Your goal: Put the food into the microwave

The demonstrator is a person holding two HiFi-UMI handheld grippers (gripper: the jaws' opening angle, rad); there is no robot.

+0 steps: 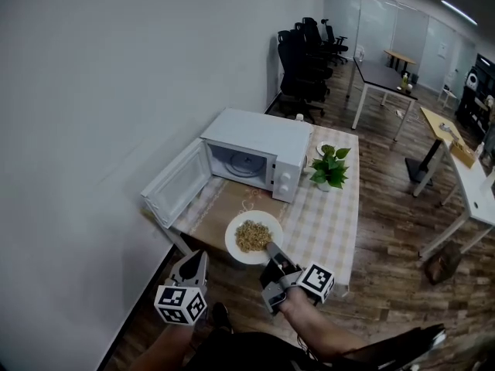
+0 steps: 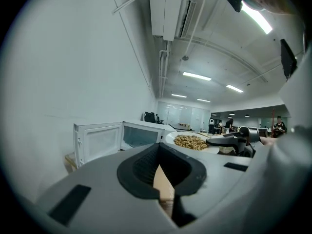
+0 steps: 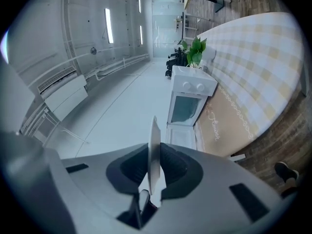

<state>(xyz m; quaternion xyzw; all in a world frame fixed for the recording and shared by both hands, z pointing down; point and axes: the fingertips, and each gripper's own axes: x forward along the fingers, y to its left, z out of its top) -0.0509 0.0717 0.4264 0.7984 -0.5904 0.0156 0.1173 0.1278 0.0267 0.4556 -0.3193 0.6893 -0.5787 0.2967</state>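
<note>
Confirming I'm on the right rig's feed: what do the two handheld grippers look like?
Both the left gripper and the right gripper have pale grey moulded bodies with dark ribbed jaw pads. Each carries a cube printed with black-and-white square markers. No cables show. The right forearm has no sleeve.

Head view: from above, steeply down, surface [image 1: 334,207] near.
Gripper views: low, forward — all share the open microwave [image 1: 259,139].

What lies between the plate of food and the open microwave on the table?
Only a bare tan mat on the tablecloth; nothing stands between the plate and the microwave. The head view shows this.
</note>
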